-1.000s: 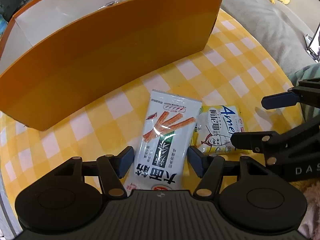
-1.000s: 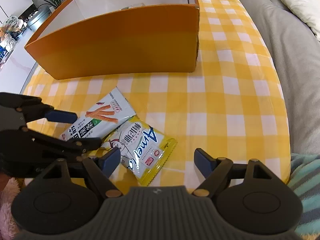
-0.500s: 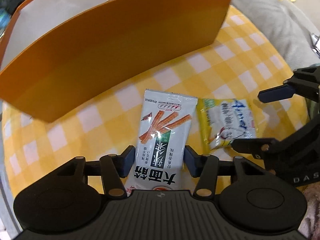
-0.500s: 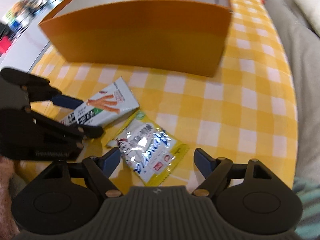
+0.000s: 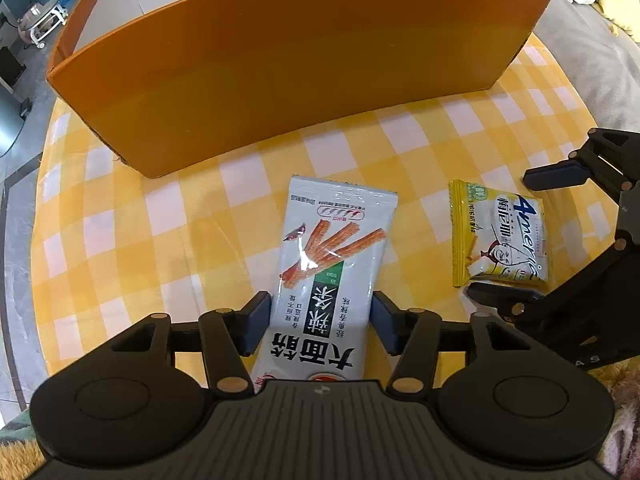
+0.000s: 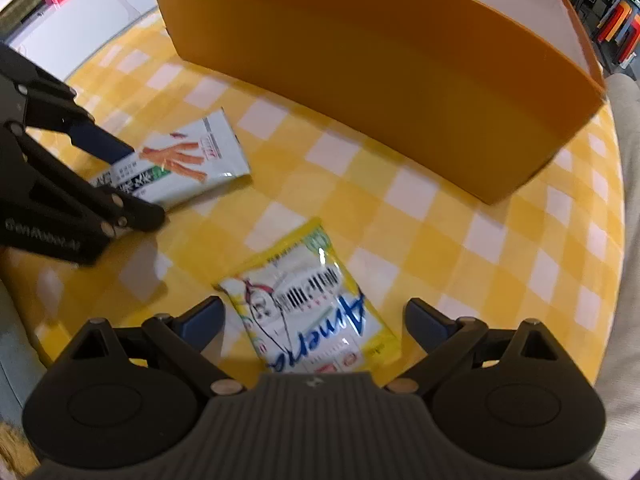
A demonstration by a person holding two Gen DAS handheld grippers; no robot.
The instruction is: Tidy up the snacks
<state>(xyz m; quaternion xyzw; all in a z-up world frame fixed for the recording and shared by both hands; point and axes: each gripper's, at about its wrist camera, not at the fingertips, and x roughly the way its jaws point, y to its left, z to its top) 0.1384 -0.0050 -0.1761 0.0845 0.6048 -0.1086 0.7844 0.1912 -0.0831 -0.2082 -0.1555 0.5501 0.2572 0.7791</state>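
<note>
Left gripper (image 5: 320,320) has closed on the white packet (image 5: 328,276); right gripper (image 6: 314,320) stays open around the yellow packet (image 6: 308,312); box (image 5: 280,60) contents unclear.

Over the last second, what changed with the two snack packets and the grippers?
The left gripper closed in on the white spicy-stick packet, its fingers now against both edges. The yellow packet moved apart from the white one and now lies between the open right gripper fingers. The orange box stayed put.

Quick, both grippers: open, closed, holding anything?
Left gripper: shut on the white snack packet.
Right gripper: open, straddling the yellow snack packet.
</note>
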